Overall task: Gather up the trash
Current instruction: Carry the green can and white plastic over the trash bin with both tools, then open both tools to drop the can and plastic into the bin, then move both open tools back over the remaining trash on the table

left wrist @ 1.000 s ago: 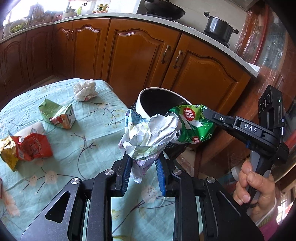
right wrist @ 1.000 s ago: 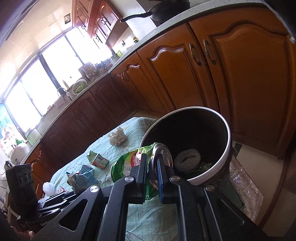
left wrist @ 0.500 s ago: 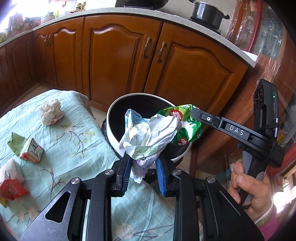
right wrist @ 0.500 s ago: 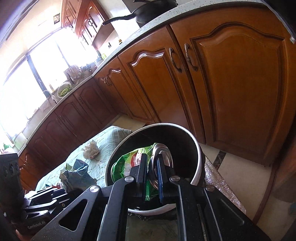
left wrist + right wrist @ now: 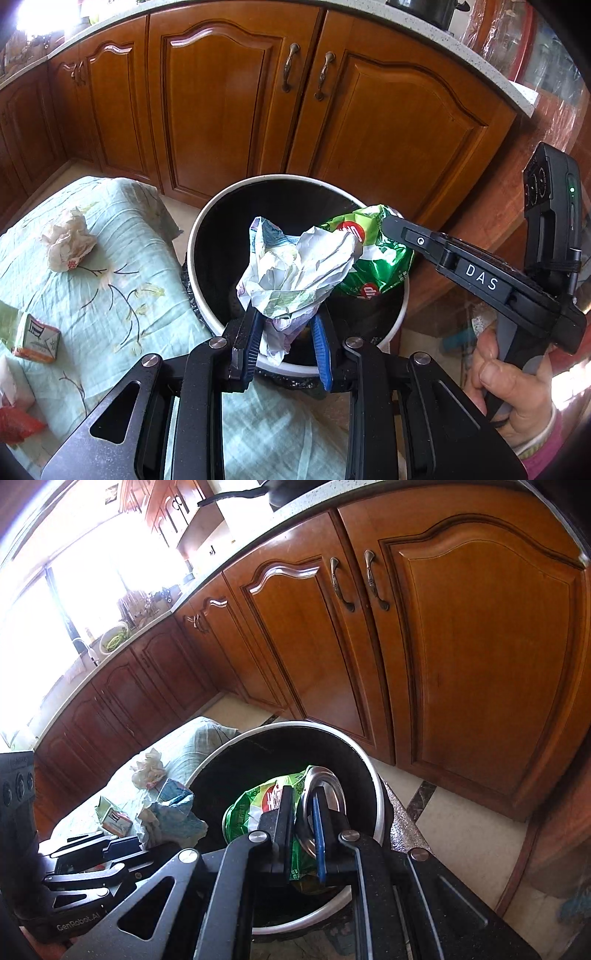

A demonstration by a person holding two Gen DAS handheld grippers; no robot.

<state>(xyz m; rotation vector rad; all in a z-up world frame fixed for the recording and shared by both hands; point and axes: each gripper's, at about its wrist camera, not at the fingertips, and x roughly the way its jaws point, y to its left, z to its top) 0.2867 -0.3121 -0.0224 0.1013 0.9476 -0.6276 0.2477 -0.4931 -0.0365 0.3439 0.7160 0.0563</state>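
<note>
1. Tabletop (image 5: 122,295), left of the bin: a crumpled paper ball (image 5: 68,240), a small carton (image 5: 35,338) and a red wrapper (image 5: 16,424) lie on the green cloth, well apart from both sets of jaws. Judged as trash not yet collected.

2. Left gripper (image 5: 286,332): jaws pinching a wad of crumpled paper (image 5: 295,269) by its lower end. The wad stands up and forward from the jaws, and its bulk hangs over the open mouth of the bin (image 5: 207,225), inside the near rim.

3. Right gripper (image 5: 303,827): jaws pressed nearly together on a green snack bag (image 5: 373,258), with a shiny metal ring showing between them. The bag extends forward of the jaws, over the right half of the bin mouth, touching or just beside the paper wad; which, I cannot tell.

4. Governing relation: the bin opening lies directly beneath both held items, so a release calls for spreading the jaws only. Neither hand is clearly nearer. Risk: the paper sits close to the near rim and may catch there.
</note>
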